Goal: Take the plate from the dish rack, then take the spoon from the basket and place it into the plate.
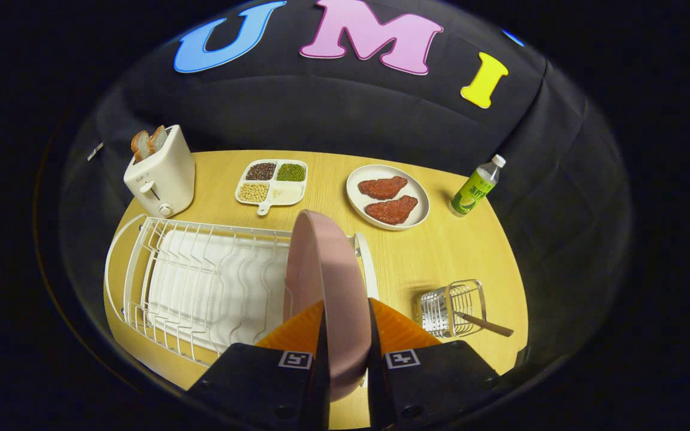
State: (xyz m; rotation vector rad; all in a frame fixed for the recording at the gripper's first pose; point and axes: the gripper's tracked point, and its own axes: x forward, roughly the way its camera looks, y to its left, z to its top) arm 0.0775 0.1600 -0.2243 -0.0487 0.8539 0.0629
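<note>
A pink plate stands on edge between my two orange fingers, at the right end of the white wire dish rack. My gripper is shut on the plate's rim, one finger on each face. To the right of the fingers a small wire basket sits on the wooden table. A brown-handled spoon sticks out of the basket to the right.
A white toaster with bread stands beyond the rack at the left. A divided tray of beans, a white plate with two red patties and a green bottle line the table's far side.
</note>
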